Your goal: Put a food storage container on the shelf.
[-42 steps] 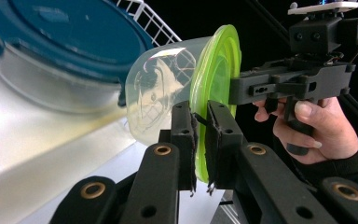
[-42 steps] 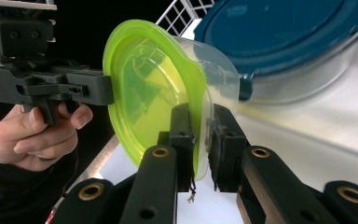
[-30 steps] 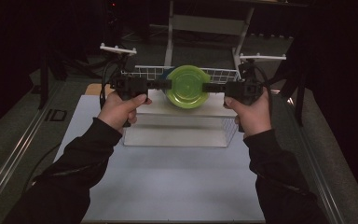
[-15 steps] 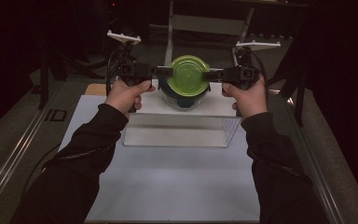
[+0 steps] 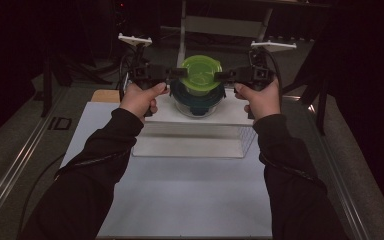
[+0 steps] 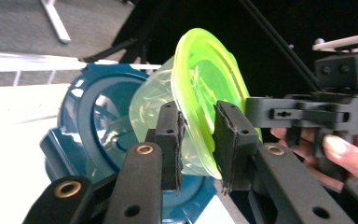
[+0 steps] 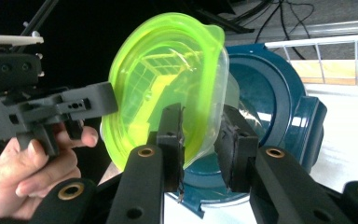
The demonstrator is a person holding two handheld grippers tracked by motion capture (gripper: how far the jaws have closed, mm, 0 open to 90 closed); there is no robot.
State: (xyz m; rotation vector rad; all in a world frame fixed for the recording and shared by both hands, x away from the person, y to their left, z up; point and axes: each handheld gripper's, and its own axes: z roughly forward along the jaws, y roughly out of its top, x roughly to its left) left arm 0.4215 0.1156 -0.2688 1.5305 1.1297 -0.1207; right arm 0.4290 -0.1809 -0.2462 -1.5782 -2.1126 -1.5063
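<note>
We clamp the green-lidded container [image 5: 200,73] between left tool [image 5: 179,73] and right tool [image 5: 221,76], each clenched on its rim, above the blue-lidded container [image 5: 198,98].

White sheet [image 5: 180,200] covers the tabletop. Clear box with a white lid [image 5: 190,145] sits on it, towards the far edge. Wooden board [image 5: 105,95] at the far-left corner, just beyond the sheet. White wire rack [image 7: 335,51] behind. Metal rail [image 5: 25,155] along the left side. Cables [image 7: 284,18] on the floor beyond.
</note>
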